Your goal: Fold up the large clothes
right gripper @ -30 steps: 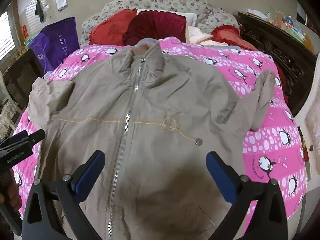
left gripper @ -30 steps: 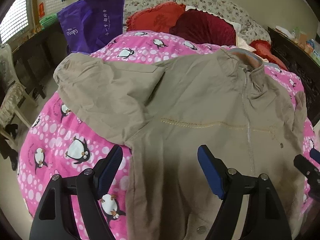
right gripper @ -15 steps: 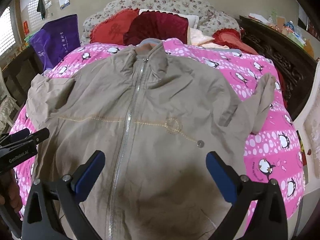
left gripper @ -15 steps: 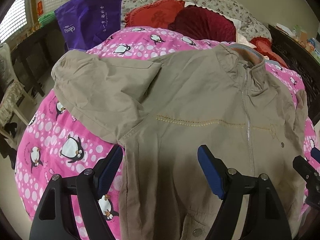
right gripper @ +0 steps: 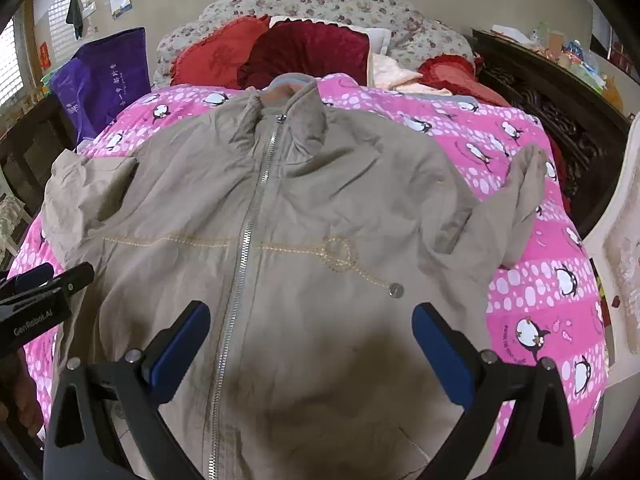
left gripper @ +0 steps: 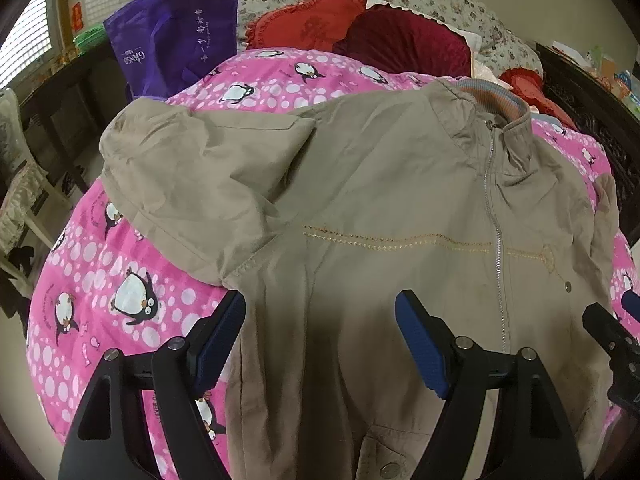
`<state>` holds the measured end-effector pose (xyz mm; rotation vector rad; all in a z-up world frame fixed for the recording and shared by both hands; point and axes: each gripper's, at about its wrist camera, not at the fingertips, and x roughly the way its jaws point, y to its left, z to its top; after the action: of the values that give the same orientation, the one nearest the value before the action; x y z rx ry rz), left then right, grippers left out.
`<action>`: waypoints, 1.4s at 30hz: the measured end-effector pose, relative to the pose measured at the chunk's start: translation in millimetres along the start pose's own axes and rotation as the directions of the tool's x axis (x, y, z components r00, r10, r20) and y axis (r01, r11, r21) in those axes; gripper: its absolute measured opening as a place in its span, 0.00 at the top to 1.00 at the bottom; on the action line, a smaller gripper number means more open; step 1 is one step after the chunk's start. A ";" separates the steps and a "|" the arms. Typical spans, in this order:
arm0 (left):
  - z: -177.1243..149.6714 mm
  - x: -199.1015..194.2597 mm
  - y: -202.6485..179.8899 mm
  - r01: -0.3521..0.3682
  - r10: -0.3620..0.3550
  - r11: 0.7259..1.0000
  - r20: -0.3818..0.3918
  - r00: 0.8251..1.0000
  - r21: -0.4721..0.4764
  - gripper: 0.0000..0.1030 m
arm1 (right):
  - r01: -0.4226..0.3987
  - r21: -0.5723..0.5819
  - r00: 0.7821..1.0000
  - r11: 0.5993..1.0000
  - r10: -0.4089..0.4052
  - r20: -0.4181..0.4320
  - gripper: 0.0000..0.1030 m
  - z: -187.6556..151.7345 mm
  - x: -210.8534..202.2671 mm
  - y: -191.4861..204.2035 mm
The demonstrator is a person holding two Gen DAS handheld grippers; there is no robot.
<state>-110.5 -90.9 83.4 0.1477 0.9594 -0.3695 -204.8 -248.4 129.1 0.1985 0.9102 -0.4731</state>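
Observation:
A khaki zip-up jacket (left gripper: 380, 208) (right gripper: 280, 220) lies face up and zipped on the pink penguin bedspread (left gripper: 100, 300) (right gripper: 540, 300), collar toward the pillows. Its left sleeve (left gripper: 180, 168) is bent back near the bed's edge; the right sleeve (right gripper: 516, 200) angles out to the side. My left gripper (left gripper: 320, 320) hovers open above the jacket's left side, near the armpit seam. Over the lower front, right of the zipper, my right gripper (right gripper: 312, 332) hangs open too. Neither holds cloth. Each gripper shows at the other view's edge.
Red and maroon cushions (right gripper: 280, 56) and a floral headboard sit at the bed's head. A purple bag (left gripper: 176, 32) stands at the left on a dark table. A dark carved chest (right gripper: 560, 112) lines the right side; a pale chair (left gripper: 16, 184) stands far left.
Both grippers have drifted slightly forward and lower over the jacket, so it looms larger. The jacket has not moved and both grippers stay open.

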 end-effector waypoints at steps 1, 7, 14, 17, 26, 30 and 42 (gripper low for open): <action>0.1 0.2 0.0 0.000 0.000 1.000 0.001 1.000 0.001 0.34 | 0.000 0.000 1.000 1.000 0.000 0.001 0.01 0.2 0.9 -0.3; 0.2 3.1 -0.3 0.008 -0.008 1.000 -0.011 1.000 -0.005 0.34 | 0.022 -0.015 1.000 1.000 -0.022 -0.021 0.01 -0.1 5.6 0.3; -1.3 9.6 -0.9 0.006 -0.006 1.000 -0.032 0.999 -0.005 0.34 | 0.018 0.001 1.000 1.000 -0.018 -0.013 0.01 -0.1 6.8 1.8; -1.8 13.0 0.0 0.023 -0.024 1.000 -0.045 0.999 -0.016 0.34 | 0.014 0.012 1.000 1.000 -0.014 -0.006 0.01 0.0 8.1 1.8; -4.8 18.0 -3.4 0.013 -0.013 1.000 -0.048 0.999 -0.002 0.34 | 0.007 0.028 1.000 1.000 -0.006 -0.016 0.01 -0.7 13.9 3.0; -4.1 19.2 -3.2 0.005 -0.005 1.000 -0.046 0.999 -0.001 0.34 | 0.011 0.026 1.000 1.000 -0.011 -0.018 0.01 -0.5 15.5 3.6; -1.0 24.1 1.2 0.003 -0.003 1.000 -0.048 0.999 -0.003 0.34 | 0.009 0.022 0.999 1.000 -0.008 -0.039 0.01 5.2 25.9 12.2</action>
<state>-98.3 -95.3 63.0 0.1531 1.0072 -0.3685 -181.9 -247.5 111.2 0.2247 0.9447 -0.4884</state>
